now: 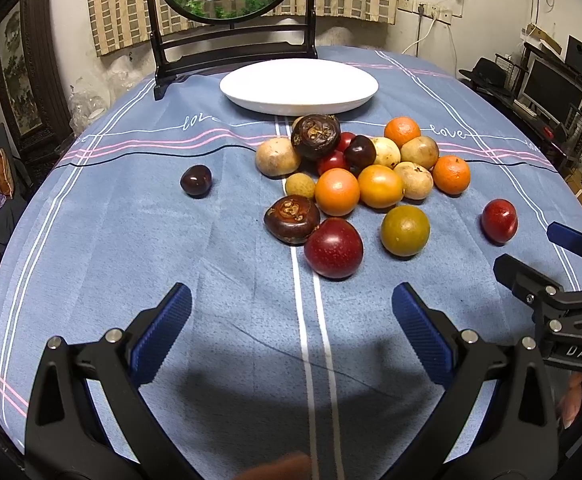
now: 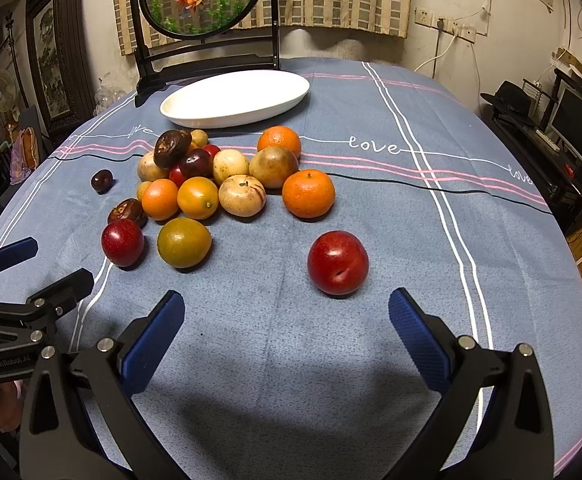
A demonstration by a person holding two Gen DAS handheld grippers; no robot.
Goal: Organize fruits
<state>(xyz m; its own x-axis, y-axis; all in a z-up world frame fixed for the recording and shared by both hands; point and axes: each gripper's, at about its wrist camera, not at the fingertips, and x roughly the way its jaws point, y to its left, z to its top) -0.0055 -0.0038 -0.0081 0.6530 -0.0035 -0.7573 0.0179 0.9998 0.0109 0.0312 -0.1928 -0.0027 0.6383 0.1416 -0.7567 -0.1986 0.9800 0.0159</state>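
Observation:
A pile of fruits [image 1: 371, 168] lies mid-table: oranges, tan round fruits, dark red plums and brown mangosteens; it also shows in the right wrist view [image 2: 219, 184]. A white oval plate [image 1: 299, 86] [image 2: 235, 98] sits empty behind it. A lone red plum [image 2: 338, 268] [image 1: 499, 221] lies apart on the right, just ahead of my right gripper [image 2: 287, 332], which is open and empty. My left gripper [image 1: 291, 320] is open and empty, short of a red plum [image 1: 333, 248]. A small dark plum [image 1: 196, 180] lies apart at left.
A black wooden stand [image 1: 233, 56] with a round goldfish panel rises behind the plate. The blue tablecloth [image 1: 171, 260] covers a round table. The right gripper's fingers [image 1: 571, 240] show at the left view's right edge. Shelves with a monitor [image 2: 579, 120] stand right.

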